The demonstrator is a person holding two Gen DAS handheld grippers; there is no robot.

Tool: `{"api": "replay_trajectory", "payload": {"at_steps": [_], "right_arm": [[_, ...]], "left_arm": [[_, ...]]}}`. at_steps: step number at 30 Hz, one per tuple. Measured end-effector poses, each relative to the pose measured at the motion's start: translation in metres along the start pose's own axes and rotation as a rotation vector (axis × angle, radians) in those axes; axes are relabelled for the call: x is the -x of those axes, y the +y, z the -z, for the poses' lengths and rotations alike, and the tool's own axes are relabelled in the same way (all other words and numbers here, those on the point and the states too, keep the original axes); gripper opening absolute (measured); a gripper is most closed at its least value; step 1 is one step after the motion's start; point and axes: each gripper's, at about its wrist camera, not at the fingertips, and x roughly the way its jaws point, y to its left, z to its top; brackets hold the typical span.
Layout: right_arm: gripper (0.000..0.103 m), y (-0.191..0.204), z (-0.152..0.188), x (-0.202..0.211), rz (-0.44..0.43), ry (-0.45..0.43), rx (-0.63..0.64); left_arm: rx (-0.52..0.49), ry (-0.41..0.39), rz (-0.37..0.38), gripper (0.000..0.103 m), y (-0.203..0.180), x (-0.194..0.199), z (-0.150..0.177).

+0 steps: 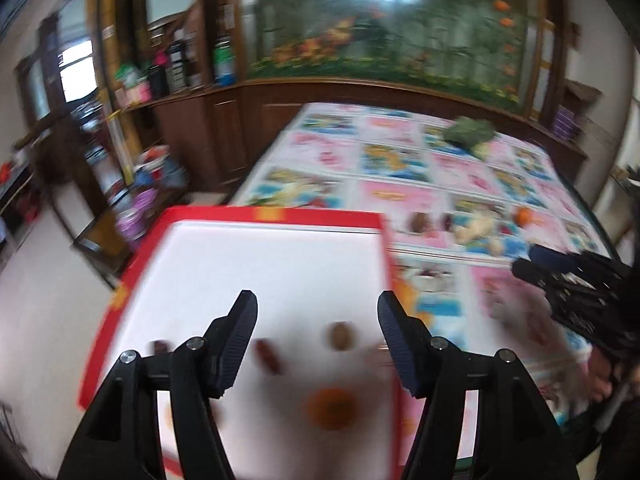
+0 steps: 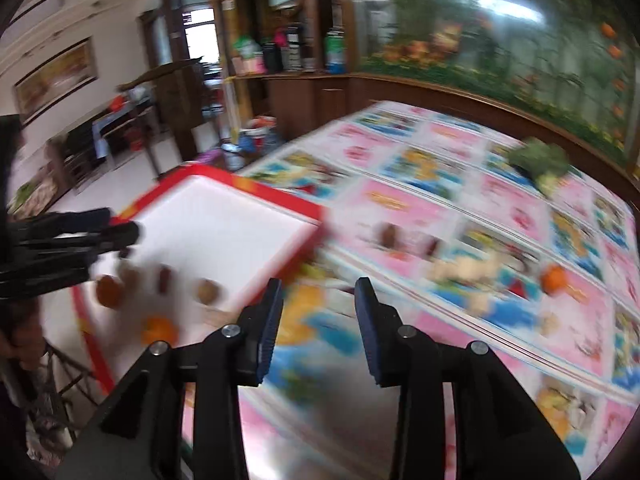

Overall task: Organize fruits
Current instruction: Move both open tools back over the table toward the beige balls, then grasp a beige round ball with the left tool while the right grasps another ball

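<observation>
- Two grippers show, both empty: the left gripper (image 1: 318,340) stands wide with nothing between its fingers; the right gripper (image 2: 320,320) stands narrower, jaws parted, nothing held.
- Both views are blurred, so small fruits are hard to tell apart.
- The tray (image 1: 256,214), red rim and white floor, lies under the left gripper in the left wrist view; in the right wrist view it sits at 9 o'clock (image 2: 280,200), on the near left corner of the table (image 2: 440,208).
- Several fruits lie in the tray's near part: an orange (image 1: 332,408) at 6 o'clock below the left fingers, a brown round fruit (image 1: 341,336) between the fingers toward the right one, a dark red date (image 1: 269,356) just beside the left finger, and a darker piece (image 1: 161,347) at 8 o'clock.
- More produce is on the patterned table, well apart from the tray: a brown fruit (image 2: 388,236), a small red one (image 2: 434,246), a pale knobbly piece (image 2: 468,272), and a second orange (image 2: 554,278) at 3 o'clock.
- A green leafy vegetable (image 2: 540,160) lies near the table's far edge at 1 o'clock.
- The right gripper hovers over bare tablecloth just beside the tray's right rim.
- Behind the table stands a wooden cabinet (image 1: 224,128) with a flowered mural (image 1: 400,20).
</observation>
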Motion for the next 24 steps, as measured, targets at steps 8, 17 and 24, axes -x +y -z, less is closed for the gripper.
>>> {"api": "replay_trajectory", "payload": {"at_steps": [8,17,24], "right_arm": [[0.039,-0.12,0.039,0.009,0.181,0.061,-0.2],[0.039,-0.156,0.029,-0.012,0.179,0.099,-0.281],[0.039,-0.165,0.021,-0.043,0.214,0.154,-0.285]], "left_arm": [[-0.107,0.086,0.167,0.063,-0.085,-0.029,-0.001],[-0.124,0.148,0.202,0.063,-0.117,-0.059,-0.006],[-0.105,0.192,0.215,0.063,-0.125,-0.077,-0.011]]}}
